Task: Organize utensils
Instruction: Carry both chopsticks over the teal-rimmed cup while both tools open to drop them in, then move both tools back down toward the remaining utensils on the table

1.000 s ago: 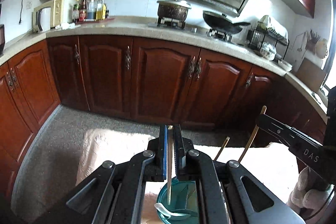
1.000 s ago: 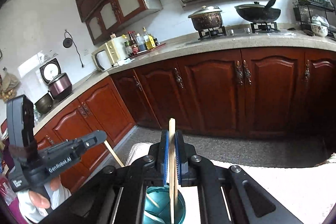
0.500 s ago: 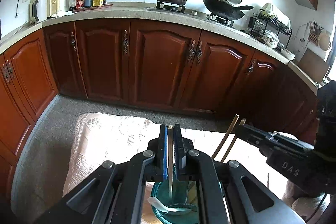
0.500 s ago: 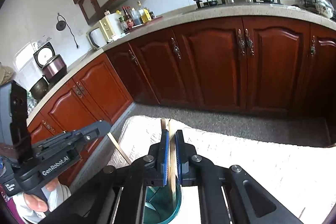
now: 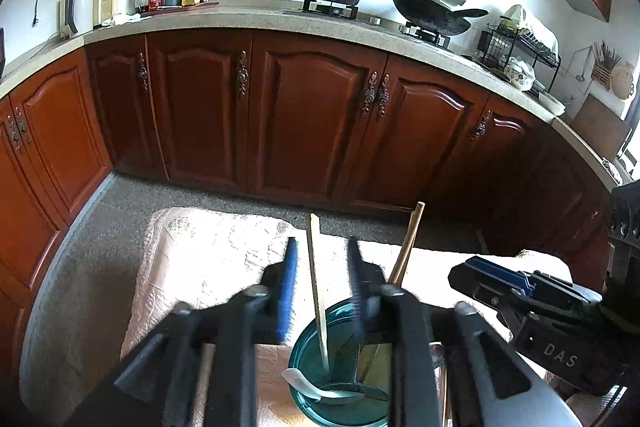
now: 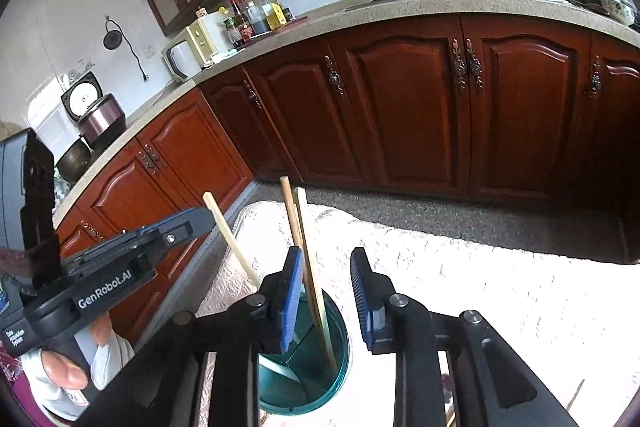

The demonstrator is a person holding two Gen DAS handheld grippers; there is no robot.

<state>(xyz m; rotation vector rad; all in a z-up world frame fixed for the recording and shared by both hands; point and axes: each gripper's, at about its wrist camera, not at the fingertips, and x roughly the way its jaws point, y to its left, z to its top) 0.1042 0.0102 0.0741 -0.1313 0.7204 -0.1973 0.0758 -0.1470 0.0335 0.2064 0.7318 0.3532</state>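
A teal cup [image 5: 301,359] stands on the white-clothed table and holds a white spoon [image 5: 304,381]. My left gripper [image 5: 322,247] hangs over it, jaws opening. A pale chopstick [image 5: 316,287] stands loose between the jaws, its foot in the cup. A second chopstick [image 5: 409,239] leans just right of them, near the right gripper [image 5: 464,275]. In the right wrist view my right gripper [image 6: 327,253] is opening too. Two chopsticks [image 6: 310,267] rest in the cup [image 6: 342,355] beside its left pad, clear of the right pad. Another chopstick [image 6: 232,243] leans by the left gripper [image 6: 196,221].
The white lace cloth [image 6: 500,291] covers the table, whose far edge drops to a grey speckled floor [image 5: 80,267]. Dark red cabinets [image 5: 312,123] under a stone counter ring the room. A gloved hand [image 6: 60,375] holds the left gripper's handle at lower left.
Both grippers sank toward the cup with a chopstick pinched in each. Their jaws have now parted and the chopsticks stand free in the cup.
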